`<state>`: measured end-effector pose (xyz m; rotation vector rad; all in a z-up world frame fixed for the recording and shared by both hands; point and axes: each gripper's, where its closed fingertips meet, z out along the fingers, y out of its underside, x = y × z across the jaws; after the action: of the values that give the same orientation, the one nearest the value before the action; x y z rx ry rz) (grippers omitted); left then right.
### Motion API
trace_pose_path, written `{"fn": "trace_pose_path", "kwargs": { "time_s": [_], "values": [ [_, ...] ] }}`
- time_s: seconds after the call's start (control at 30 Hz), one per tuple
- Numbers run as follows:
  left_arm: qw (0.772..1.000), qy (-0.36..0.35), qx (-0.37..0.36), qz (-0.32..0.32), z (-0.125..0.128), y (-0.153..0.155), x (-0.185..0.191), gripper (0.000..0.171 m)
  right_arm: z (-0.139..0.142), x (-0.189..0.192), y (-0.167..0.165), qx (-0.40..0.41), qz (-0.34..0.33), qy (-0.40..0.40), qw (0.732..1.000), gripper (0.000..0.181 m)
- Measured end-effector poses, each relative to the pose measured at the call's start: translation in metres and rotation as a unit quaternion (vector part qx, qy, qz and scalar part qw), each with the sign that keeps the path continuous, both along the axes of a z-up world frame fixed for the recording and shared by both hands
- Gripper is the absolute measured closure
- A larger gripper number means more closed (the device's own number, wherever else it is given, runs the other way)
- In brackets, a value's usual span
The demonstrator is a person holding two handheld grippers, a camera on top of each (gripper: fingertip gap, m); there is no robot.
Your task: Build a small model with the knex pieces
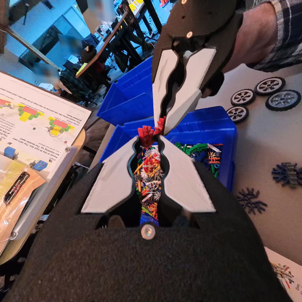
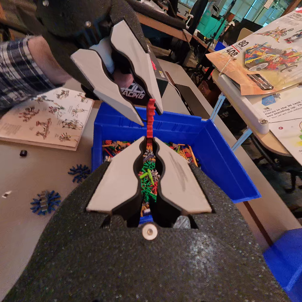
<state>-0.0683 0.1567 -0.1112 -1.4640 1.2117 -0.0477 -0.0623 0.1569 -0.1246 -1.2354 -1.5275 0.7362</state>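
Both grippers meet above a blue bin (image 1: pixel 212 124) full of small coloured construction pieces. My left gripper (image 1: pixel 148 138) is shut on a red fan-shaped connector (image 1: pixel 145 134). My right gripper (image 1: pixel 161 130) comes in from above, shut on a second red connector (image 1: pixel 161 123) that touches the first. In the right wrist view my right gripper (image 2: pixel 149 138) pinches the lower end of the red pieces (image 2: pixel 150 129), seen edge-on as one upright strip. The left gripper (image 2: pixel 152 118) holds the strip's upper part over the bin (image 2: pixel 212 147).
A second blue bin (image 1: pixel 130 91) stands behind the first. Several wheels (image 1: pixel 268 85) and dark blue snowflake connectors (image 1: pixel 251 202) lie on the pale table. An open instruction booklet (image 2: pixel 49 117) lies nearby. A raised board with printed sheets (image 1: pixel 40 122) stands beside the bin. Less than 4 cm separates the two grippers' tips.
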Motion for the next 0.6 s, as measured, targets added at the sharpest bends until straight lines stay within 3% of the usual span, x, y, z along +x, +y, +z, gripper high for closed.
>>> {"fn": "trace_pose_path", "kwargs": {
  "time_s": [0.3,0.6],
  "values": [
    [0.998,-0.006,-0.023,-0.051,-0.001,-0.017,0.008,0.168,-0.001,0.003,-0.005,0.037,0.017,-0.007,0.999,0.172],
    [0.996,-0.026,-0.032,-0.081,0.004,-0.026,0.016,0.168,0.003,0.002,-0.014,0.068,0.034,0.0,0.997,0.175]
  ]
}}
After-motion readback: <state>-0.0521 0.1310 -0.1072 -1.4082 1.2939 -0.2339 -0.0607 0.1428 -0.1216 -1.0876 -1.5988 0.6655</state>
